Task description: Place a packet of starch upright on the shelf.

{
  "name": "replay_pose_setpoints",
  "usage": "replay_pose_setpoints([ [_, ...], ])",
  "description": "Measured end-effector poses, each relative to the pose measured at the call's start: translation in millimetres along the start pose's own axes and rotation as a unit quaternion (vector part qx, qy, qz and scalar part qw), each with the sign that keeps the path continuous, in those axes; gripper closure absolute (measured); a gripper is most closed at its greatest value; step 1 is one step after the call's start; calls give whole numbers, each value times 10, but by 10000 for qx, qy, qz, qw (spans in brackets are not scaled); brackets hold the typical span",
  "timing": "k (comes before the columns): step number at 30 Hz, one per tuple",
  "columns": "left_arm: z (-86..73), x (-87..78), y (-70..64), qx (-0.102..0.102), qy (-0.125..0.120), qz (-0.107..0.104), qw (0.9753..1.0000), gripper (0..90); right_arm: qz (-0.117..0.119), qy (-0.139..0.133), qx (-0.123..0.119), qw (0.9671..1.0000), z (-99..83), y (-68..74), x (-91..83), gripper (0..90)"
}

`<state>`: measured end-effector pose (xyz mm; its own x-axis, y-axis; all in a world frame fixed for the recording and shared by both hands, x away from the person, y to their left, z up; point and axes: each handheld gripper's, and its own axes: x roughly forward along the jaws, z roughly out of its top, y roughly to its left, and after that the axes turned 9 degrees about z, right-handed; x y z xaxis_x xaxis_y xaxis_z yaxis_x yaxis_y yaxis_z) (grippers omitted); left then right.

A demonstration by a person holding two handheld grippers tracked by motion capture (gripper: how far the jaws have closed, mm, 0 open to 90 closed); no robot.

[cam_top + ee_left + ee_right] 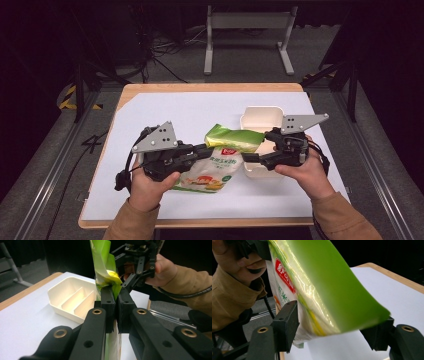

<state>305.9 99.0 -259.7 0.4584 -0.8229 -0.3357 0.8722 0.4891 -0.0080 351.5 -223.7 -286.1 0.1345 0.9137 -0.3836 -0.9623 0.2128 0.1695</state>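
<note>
A: What containers are on the table [150, 107]?

B: One white plastic box [261, 119], right of centre in the high view. The left gripper view shows it at centre left, with low ridges dividing its floor into lanes. Nothing visible lies in those lanes.

A: And the snack bag [220, 160]?

B: It's a green, white and yellow packet with a red logo, held up at the middle of the high view. Its green top end reaches over the box's near left corner, and its printed body hangs toward the lower centre of the frame.

A: How is the left gripper [114, 302] set?

B: Its jaws are pressed together on the bag's edge; in its own view, the green film stands up from between the two black pads.

A: The right gripper [337, 330]?

B: Spread wide in its own view. The bag passes between the jaws, lying against the left pad [285, 325], with white paper showing through a gap beside the right one. It isn't pinching anything.
</note>
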Motion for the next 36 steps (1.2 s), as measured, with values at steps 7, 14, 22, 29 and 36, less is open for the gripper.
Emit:
replay_pose_setpoints([
  [7,4,-1,-15,79,-67,-149,9998,862,286,-19,33,9996,8,0,67,360],
  [14,-1,5,-27,103,-117,-223,9996,862,527,-79,7,9986,18,8,91,418],
  [22,0,-15,-20,110,-191,-310,9993,862,1025,-39,-74,9947,34,35,101,652],
  [29,-9,-35,1,26,-265,-376,9989,862,967,101,-302,9948,101,112,80,789],
  [36,-17,-77,37,-8,-423,-333,9985,861,717,161,-483,9961,231,206,37,837],
])
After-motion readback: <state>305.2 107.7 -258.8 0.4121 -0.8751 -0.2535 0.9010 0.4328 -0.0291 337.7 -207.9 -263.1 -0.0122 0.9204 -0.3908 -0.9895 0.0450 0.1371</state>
